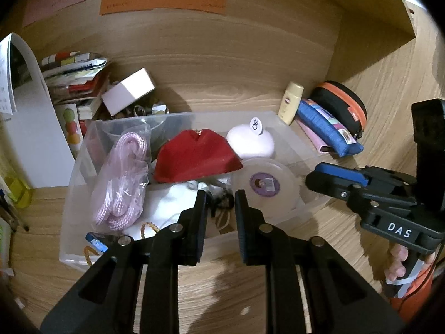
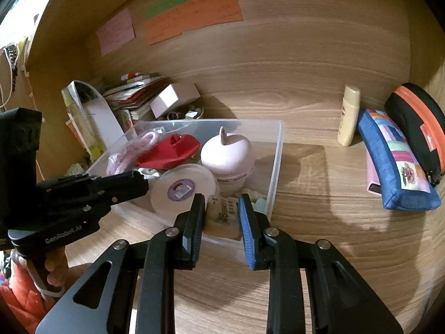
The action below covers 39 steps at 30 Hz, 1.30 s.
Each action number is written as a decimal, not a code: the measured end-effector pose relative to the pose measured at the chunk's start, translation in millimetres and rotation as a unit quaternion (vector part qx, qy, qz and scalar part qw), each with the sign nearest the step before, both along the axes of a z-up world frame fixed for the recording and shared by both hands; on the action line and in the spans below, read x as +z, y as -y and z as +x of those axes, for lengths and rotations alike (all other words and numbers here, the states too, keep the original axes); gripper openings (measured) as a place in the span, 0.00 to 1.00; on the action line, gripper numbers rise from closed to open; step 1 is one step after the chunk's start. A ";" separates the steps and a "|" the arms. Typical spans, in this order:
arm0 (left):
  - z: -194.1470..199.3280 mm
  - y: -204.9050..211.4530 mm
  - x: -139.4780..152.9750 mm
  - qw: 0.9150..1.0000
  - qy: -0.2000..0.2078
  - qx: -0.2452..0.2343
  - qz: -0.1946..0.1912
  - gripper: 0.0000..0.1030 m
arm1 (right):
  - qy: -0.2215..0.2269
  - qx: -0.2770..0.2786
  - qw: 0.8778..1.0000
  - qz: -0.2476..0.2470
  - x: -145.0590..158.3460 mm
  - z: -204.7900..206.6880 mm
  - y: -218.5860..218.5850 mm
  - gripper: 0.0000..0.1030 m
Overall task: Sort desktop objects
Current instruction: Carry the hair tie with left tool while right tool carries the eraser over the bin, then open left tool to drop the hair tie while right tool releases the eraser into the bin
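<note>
Both hands look poised to begin picking; the left gripper (image 1: 221, 194) and right gripper (image 2: 222, 199) hover with fingers drawn together on nothing, the clear bin (image 2: 278, 150) of clutter just beyond their tips; next they must spread over one item.

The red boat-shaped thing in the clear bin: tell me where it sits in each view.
Left wrist view: red boat-shaped thing just above centre, in the clear bin, right of the pink rope.
Right wrist view: it sits left of centre.
Shared landmark: the round lidded tub lies just right of it.
</note>
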<state>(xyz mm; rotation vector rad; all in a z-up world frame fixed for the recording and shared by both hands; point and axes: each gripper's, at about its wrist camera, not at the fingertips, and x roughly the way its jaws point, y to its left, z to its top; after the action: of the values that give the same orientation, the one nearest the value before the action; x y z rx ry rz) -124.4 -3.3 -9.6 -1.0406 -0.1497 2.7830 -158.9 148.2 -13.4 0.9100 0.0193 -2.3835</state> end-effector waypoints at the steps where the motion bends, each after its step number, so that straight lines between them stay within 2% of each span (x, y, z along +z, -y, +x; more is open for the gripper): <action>1: 0.2 0.2 -0.1 1.000 0.000 0.000 0.000 0.18 | -0.001 0.000 1.000 0.001 -0.4 0.0 0.4 0.22; 5: 0.5 0.7 -0.1 1.000 0.000 0.002 -0.002 0.20 | -0.009 -0.007 1.000 0.015 -2.7 0.8 3.4 0.23; 9: 1.0 4.4 1.0 1.000 0.002 0.002 0.006 0.33 | -0.024 -0.009 0.999 0.032 -3.3 3.6 7.7 0.25; 11: 2.4 5.3 2.6 1.000 -0.002 0.002 0.008 0.36 | -0.022 -0.008 0.999 0.029 -3.1 3.7 6.7 0.26; 16: 5.2 3.8 6.8 1.000 -0.016 0.003 0.000 0.43 | -0.021 -0.001 1.000 0.021 -1.3 6.4 6.7 0.37; 20: 7.3 5.0 8.6 1.000 -0.022 0.006 0.000 0.45 | -0.032 0.004 0.999 0.018 3.1 12.6 8.4 0.42; 22: 9.0 5.9 9.7 1.000 -0.024 0.009 -0.001 0.51 | -0.038 0.003 0.999 0.019 5.8 16.0 9.1 0.49; 25: 12.5 5.9 12.4 0.999 -0.031 0.013 -0.007 0.53 | -0.049 0.000 0.999 0.024 9.5 20.7 10.0 0.57; 27: 16.0 5.4 15.4 0.999 -0.037 0.016 -0.013 0.55 | -0.054 0.000 0.998 0.026 11.8 23.3 9.9 0.58; 30: 22.3 5.0 19.5 0.998 -0.047 0.026 -0.024 0.64 | -0.061 -0.003 0.998 0.034 15.3 27.7 9.3 0.60; 33: 29.5 7.2 23.2 0.997 -0.057 0.039 -0.034 0.74 | -0.060 -0.003 0.998 0.033 18.7 33.3 6.9 0.77; 34: 32.0 8.6 24.2 0.997 -0.059 0.044 -0.037 0.78 | -0.060 -0.003 0.998 0.029 20.0 35.8 5.0 0.80; 37: 38.4 12.5 26.2 0.995 -0.064 0.060 -0.040 0.89 | -0.059 -0.007 0.998 0.025 22.7 41.1 1.6 0.80; 39: 42.6 15.4 26.4 0.995 -0.063 0.071 -0.040 0.92 | -0.055 -0.011 0.998 0.025 23.1 43.6 -0.2 0.81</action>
<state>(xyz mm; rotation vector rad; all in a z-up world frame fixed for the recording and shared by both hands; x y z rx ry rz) -81.8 -18.7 16.8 -0.9012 -0.1006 2.9951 -115.3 148.4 9.8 0.8043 0.1134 -2.4610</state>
